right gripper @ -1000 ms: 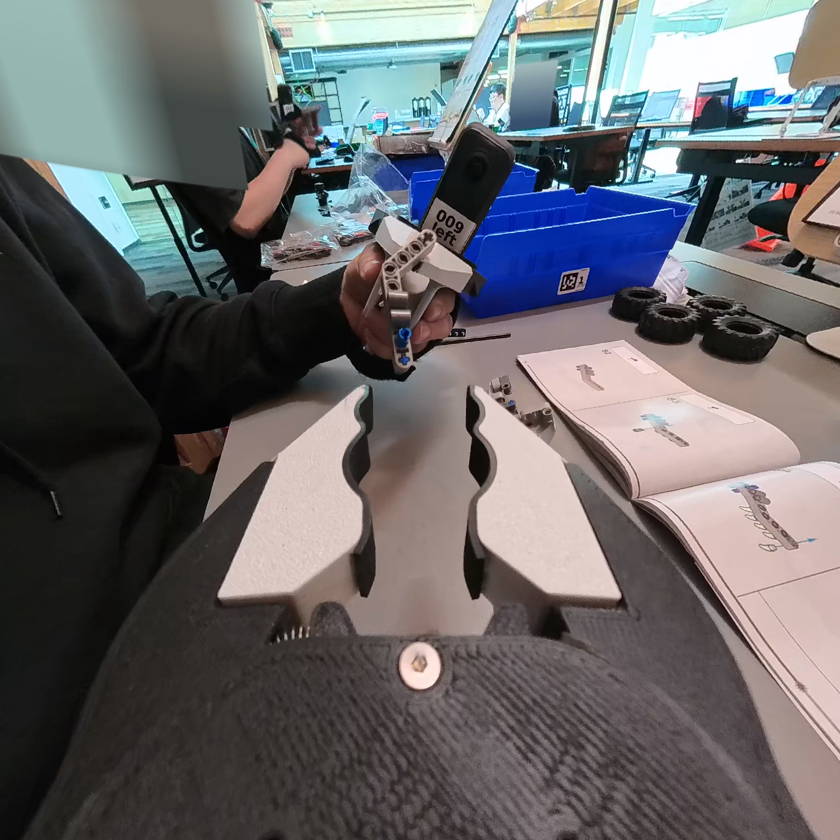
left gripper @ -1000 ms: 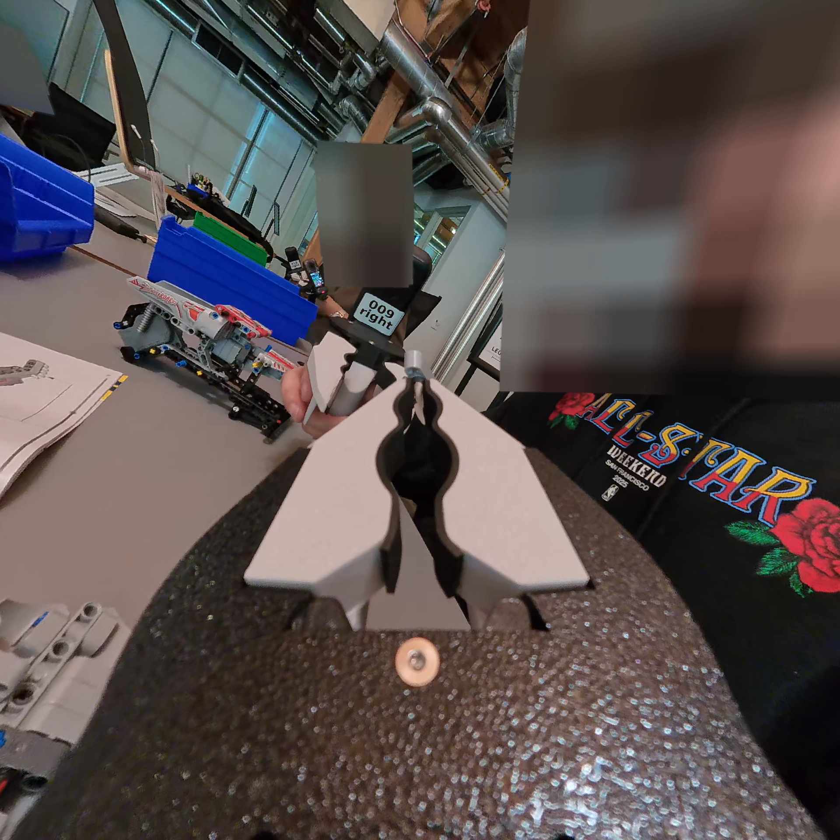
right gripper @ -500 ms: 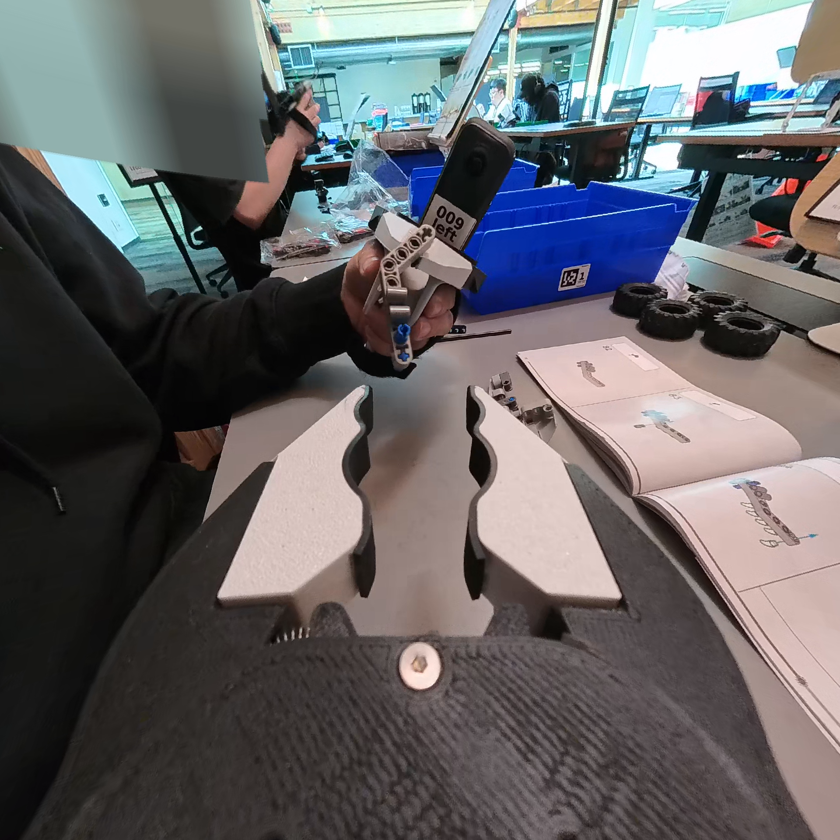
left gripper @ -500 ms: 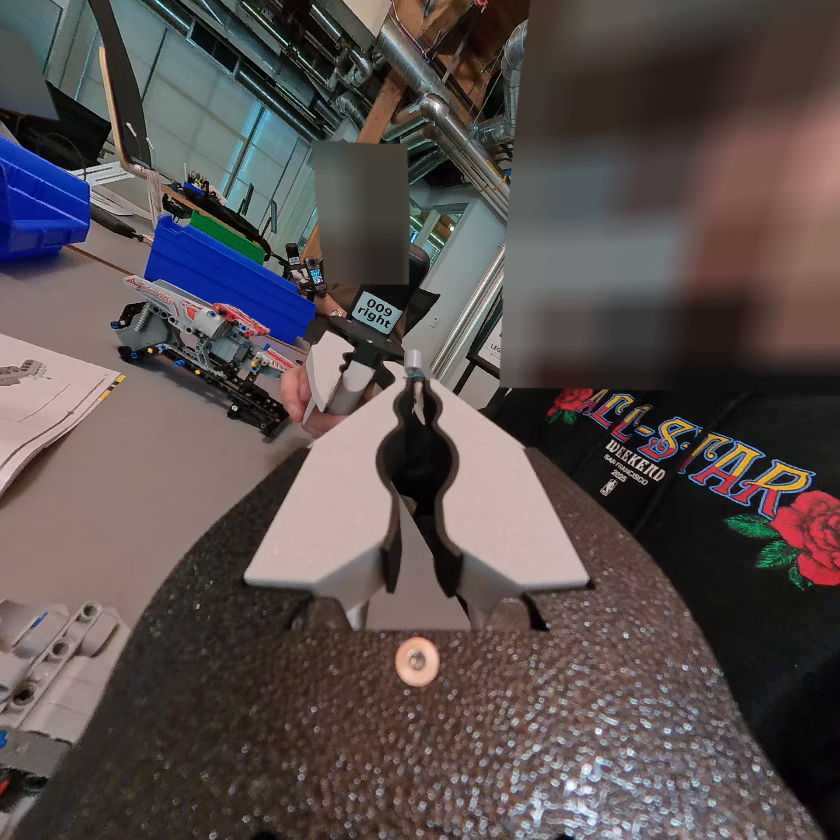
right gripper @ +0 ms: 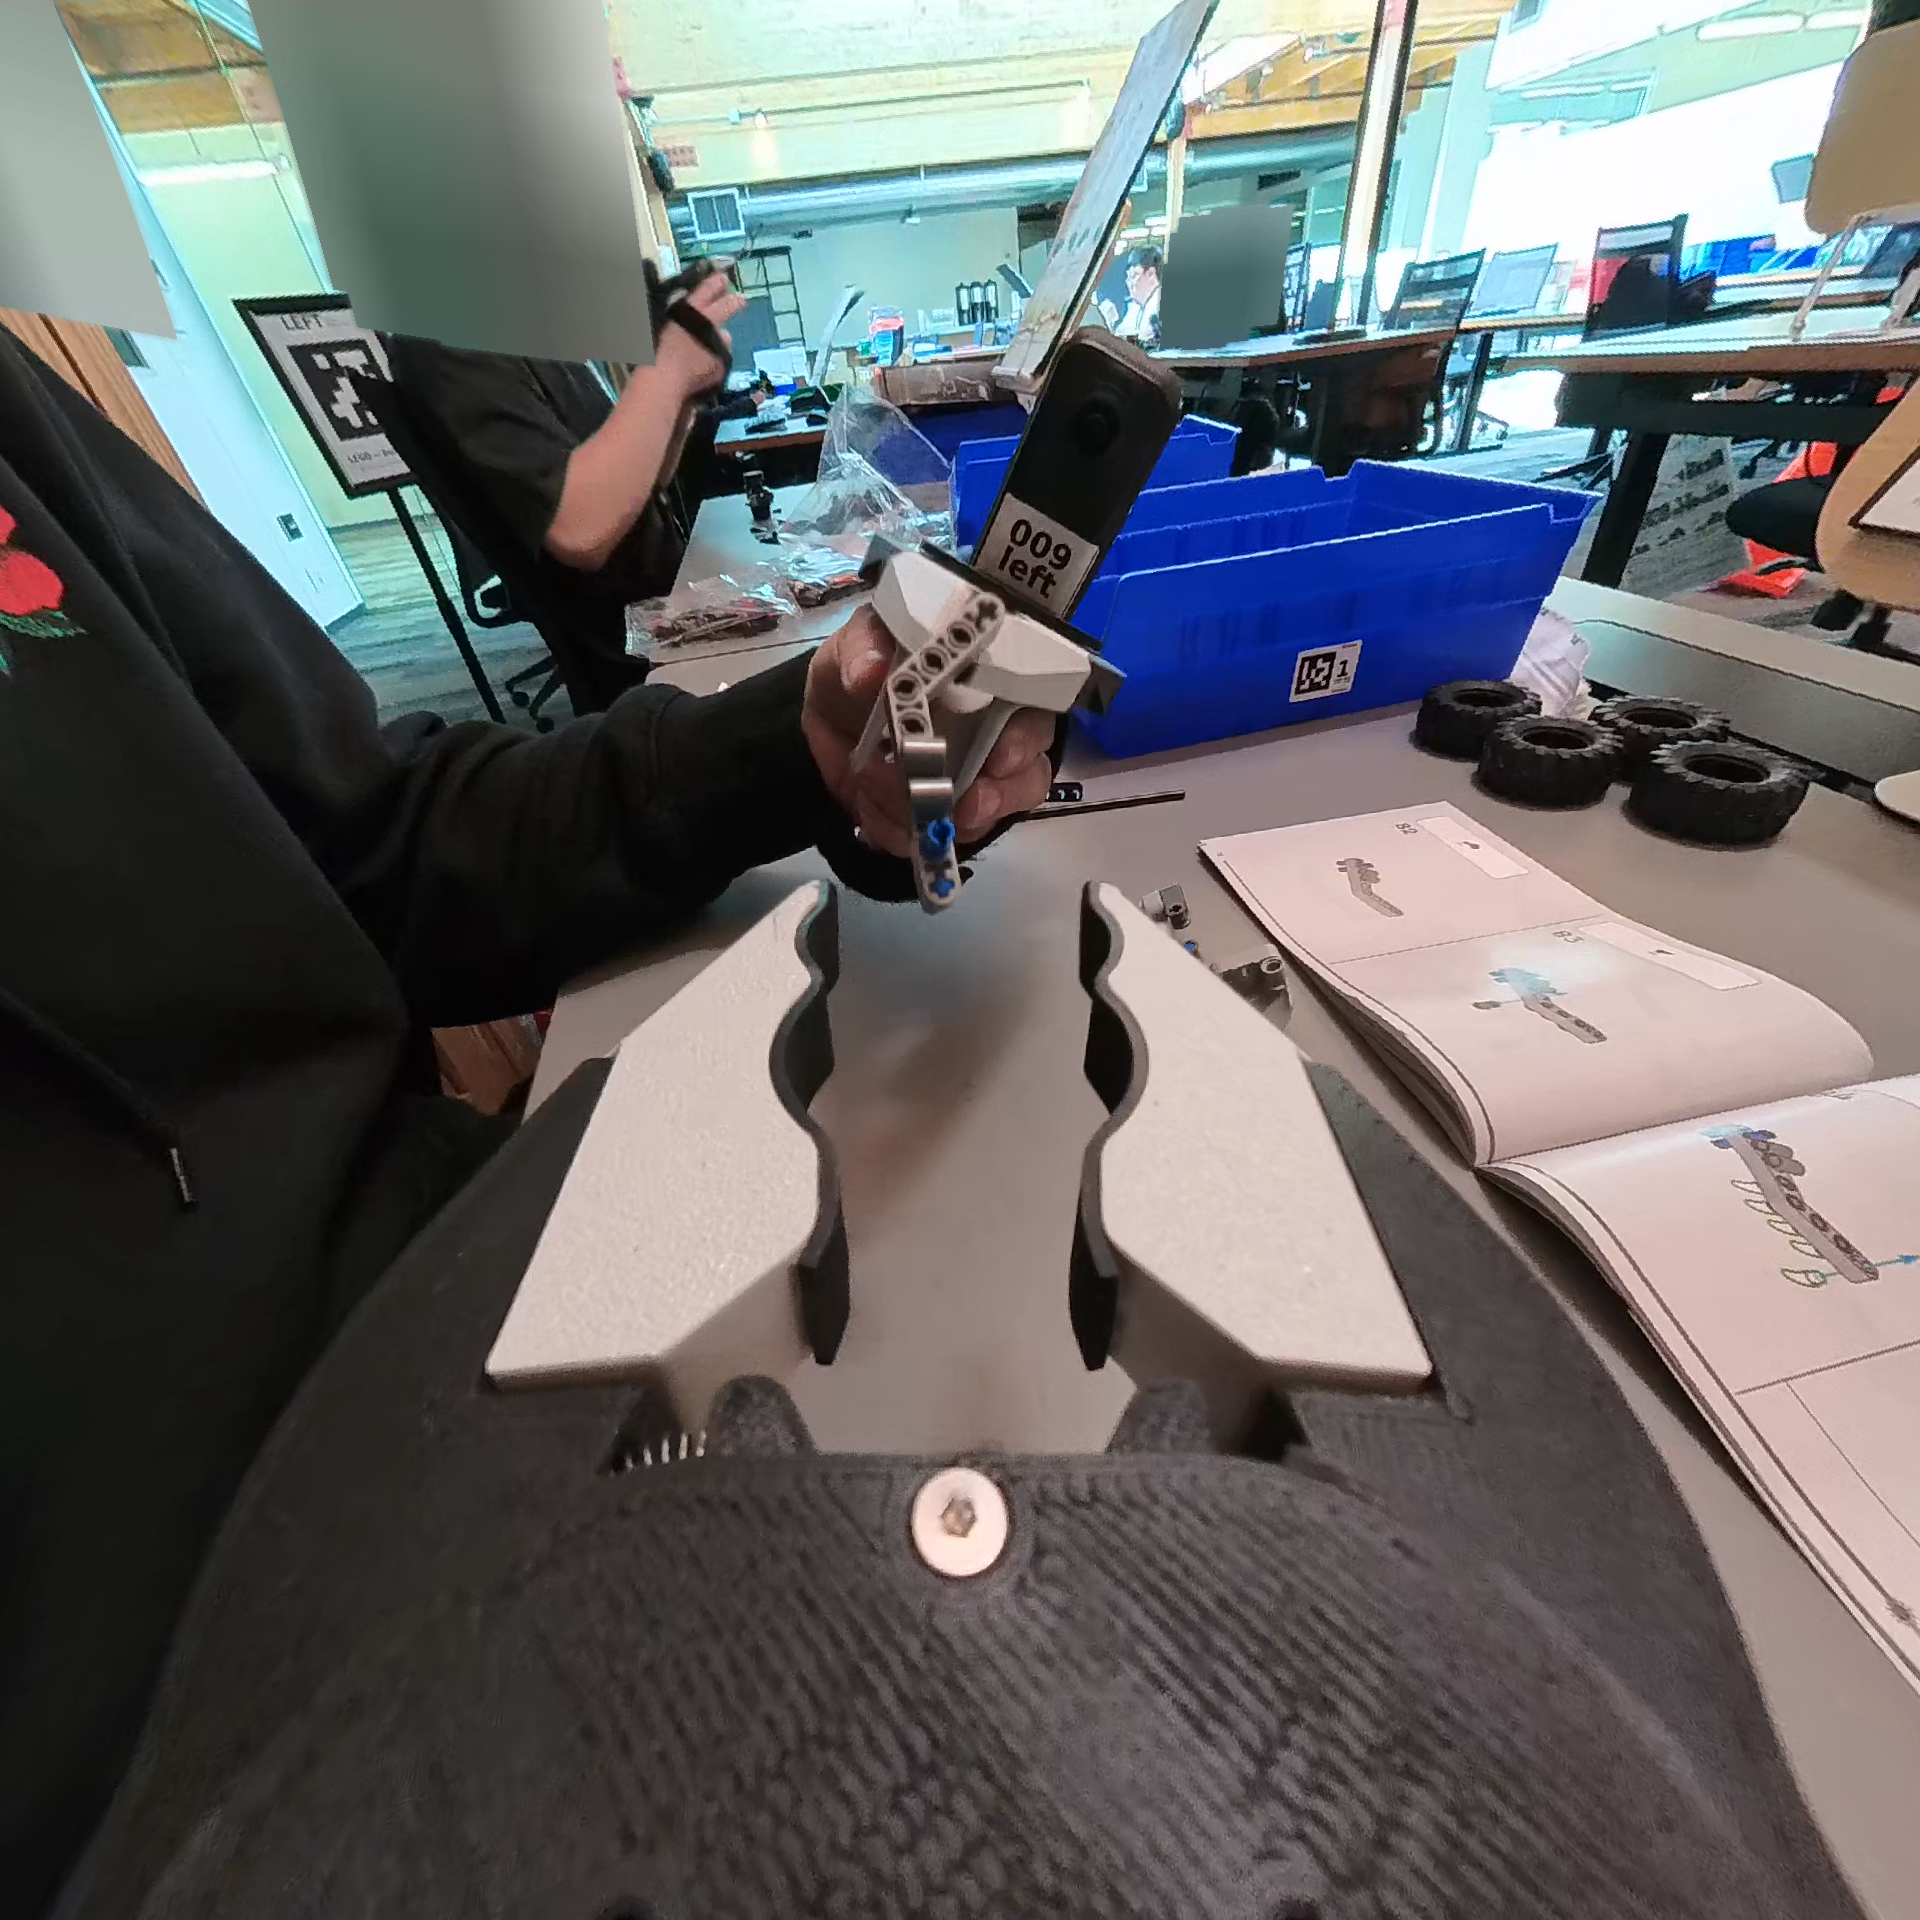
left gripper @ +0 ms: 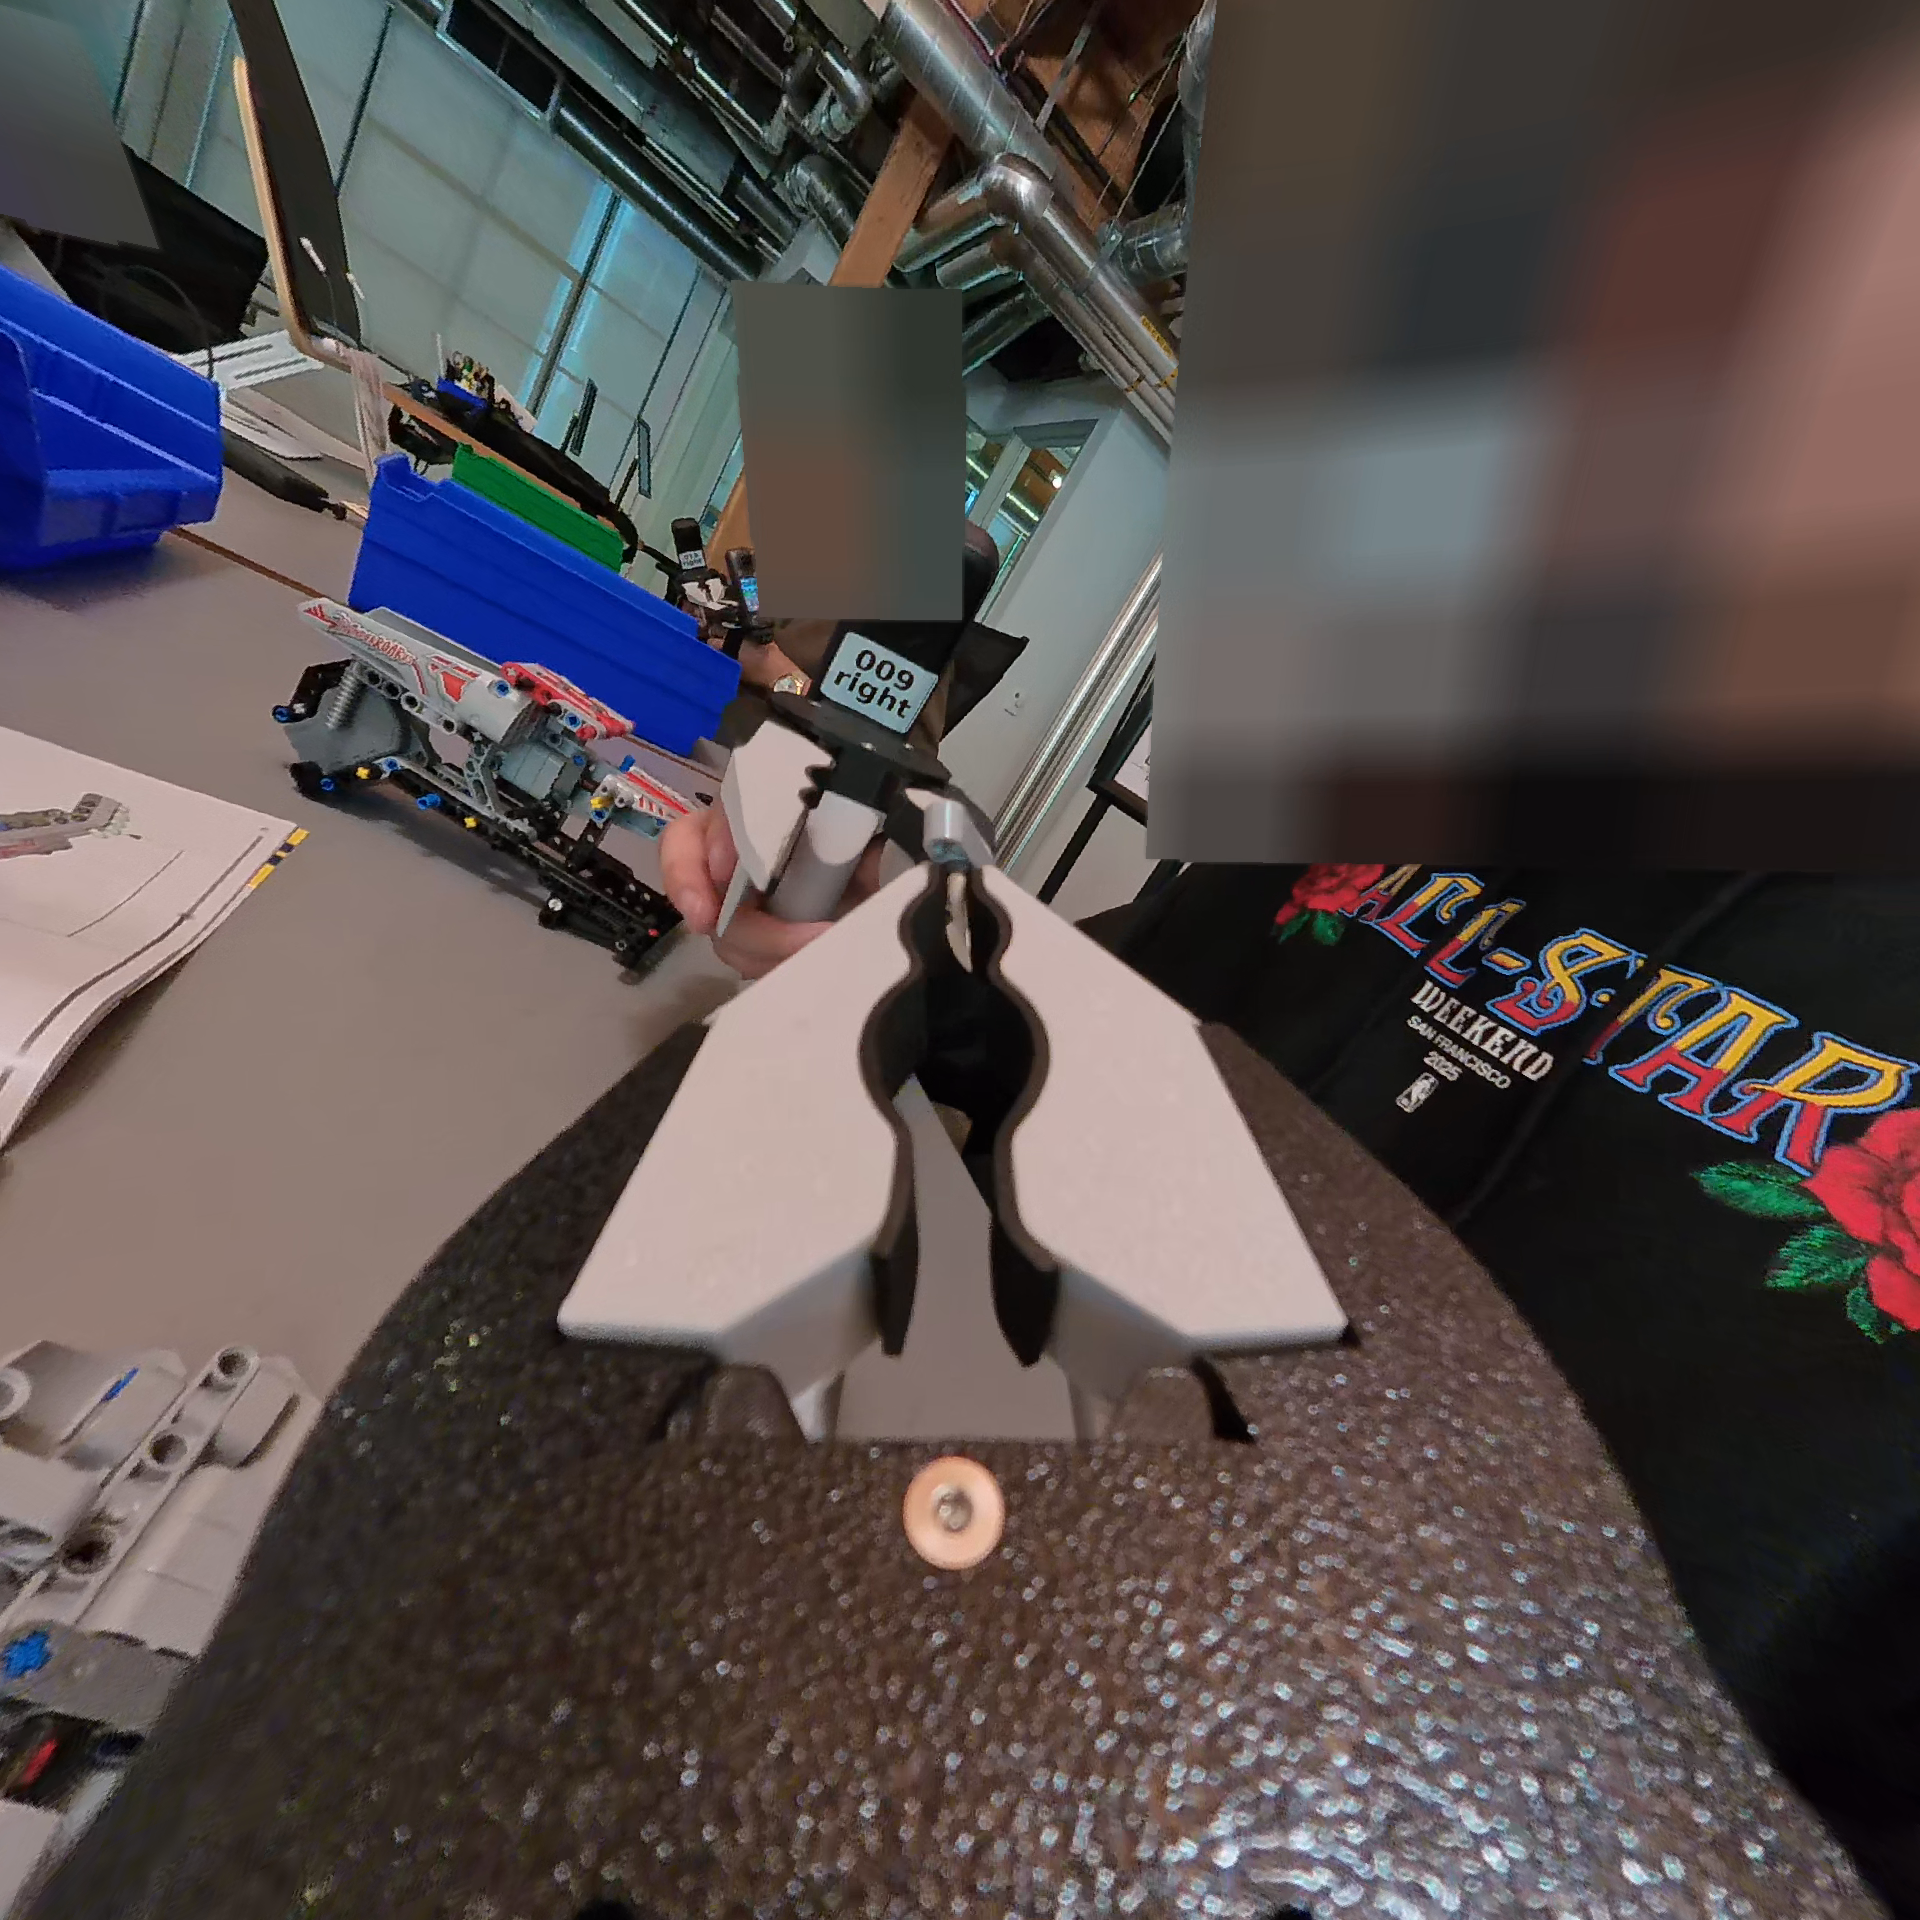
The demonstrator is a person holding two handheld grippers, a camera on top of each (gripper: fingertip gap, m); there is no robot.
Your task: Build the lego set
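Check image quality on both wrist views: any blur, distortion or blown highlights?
Left wrist view: fisheye bends the ceiling pipes; loose grey pieces at the near edge are soft. Right wrist view: windows blown out; open right gripper and instruction booklet sharp.

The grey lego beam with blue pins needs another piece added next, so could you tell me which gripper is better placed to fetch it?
Probably the right gripper: open and empty above the grey table, while the left gripper is shut on the beam.

Bare table [right gripper: 935, 1049] lies ahead of the right hand-held gripper [right gripper: 958, 925]; the open booklet [right gripper: 1579, 1039] crowds its right.
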